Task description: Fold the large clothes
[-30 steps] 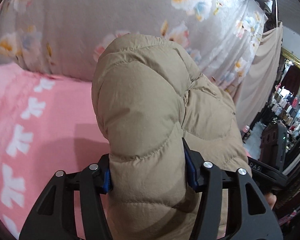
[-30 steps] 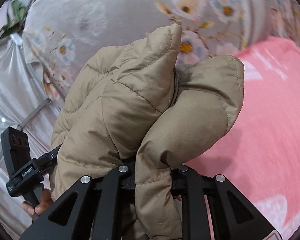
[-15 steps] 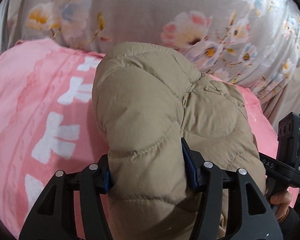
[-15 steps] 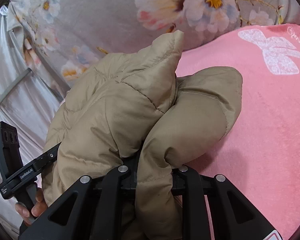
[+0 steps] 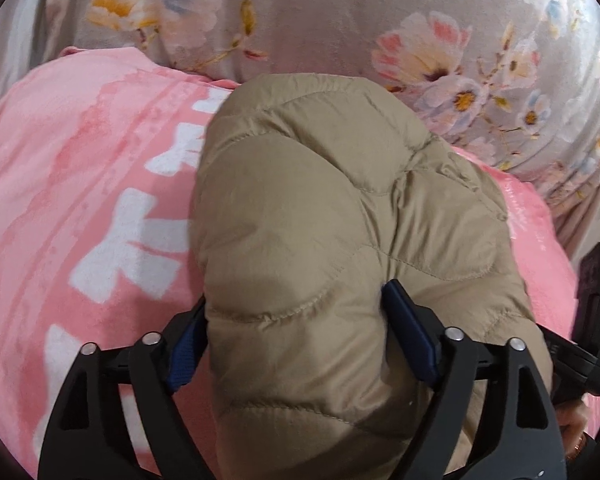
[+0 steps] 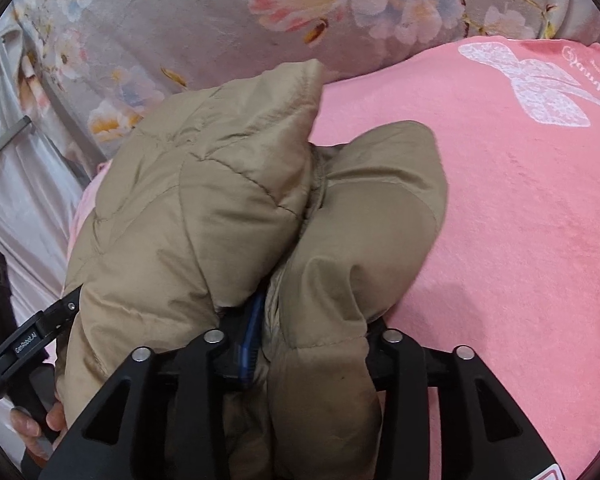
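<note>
"GenRobot.AI" stands on the left gripper's handle [image 6: 24, 344], in white.

left wrist view: looks down along its fingers, close on the tan quilted puffer jacket [image 5: 320, 220].
right wrist view: likewise.
shared: jacket, pink plush blanket [image 6: 520, 240].

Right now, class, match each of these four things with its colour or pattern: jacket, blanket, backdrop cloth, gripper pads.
Things:
1. jacket
2. blanket
3. backdrop cloth
4. gripper pads

Colours:
A. blue
B. grey with flowers
C. tan
D. pink with white bows

Pairs: 1-C, 2-D, 3-B, 4-A
</note>
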`<action>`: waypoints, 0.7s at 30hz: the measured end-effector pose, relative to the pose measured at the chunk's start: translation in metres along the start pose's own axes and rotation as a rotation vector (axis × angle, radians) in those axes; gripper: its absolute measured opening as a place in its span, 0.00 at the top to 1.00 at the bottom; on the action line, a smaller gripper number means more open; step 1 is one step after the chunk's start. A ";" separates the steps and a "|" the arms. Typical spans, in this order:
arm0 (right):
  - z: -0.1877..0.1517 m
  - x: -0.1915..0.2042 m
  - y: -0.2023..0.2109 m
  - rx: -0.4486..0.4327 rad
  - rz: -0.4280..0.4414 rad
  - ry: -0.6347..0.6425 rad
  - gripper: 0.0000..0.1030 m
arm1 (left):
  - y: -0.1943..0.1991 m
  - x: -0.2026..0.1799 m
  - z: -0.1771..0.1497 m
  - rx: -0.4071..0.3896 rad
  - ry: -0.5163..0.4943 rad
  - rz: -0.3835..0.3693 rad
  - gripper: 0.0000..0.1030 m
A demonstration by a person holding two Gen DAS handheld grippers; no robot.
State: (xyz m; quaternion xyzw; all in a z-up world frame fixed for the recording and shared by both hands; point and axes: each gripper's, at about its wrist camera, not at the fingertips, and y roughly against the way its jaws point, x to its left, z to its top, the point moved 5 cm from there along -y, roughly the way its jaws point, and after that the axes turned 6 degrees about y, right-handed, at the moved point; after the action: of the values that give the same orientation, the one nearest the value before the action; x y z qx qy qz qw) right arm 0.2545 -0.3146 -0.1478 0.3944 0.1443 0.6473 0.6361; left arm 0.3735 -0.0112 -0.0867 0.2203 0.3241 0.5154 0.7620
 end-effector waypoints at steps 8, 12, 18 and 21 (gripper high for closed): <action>0.018 0.067 0.090 -0.146 -0.231 0.054 0.58 | 0.067 -0.019 -0.010 -0.027 -0.023 0.295 0.19; 0.007 0.106 0.097 -0.169 -0.226 0.153 0.65 | 0.082 -0.043 -0.020 -0.071 -0.071 0.382 0.19; -0.010 0.126 0.057 -0.108 -0.237 0.205 0.79 | 0.071 -0.051 -0.042 -0.032 -0.061 0.406 0.19; -0.021 0.125 0.038 -0.083 -0.278 0.231 0.79 | 0.065 -0.048 -0.052 -0.035 -0.056 0.425 0.18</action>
State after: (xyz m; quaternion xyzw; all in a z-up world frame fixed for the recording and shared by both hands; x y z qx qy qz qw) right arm 0.2276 -0.1967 -0.0943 0.2672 0.2425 0.5996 0.7143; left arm 0.2817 -0.0311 -0.0666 0.2846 0.2402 0.6637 0.6487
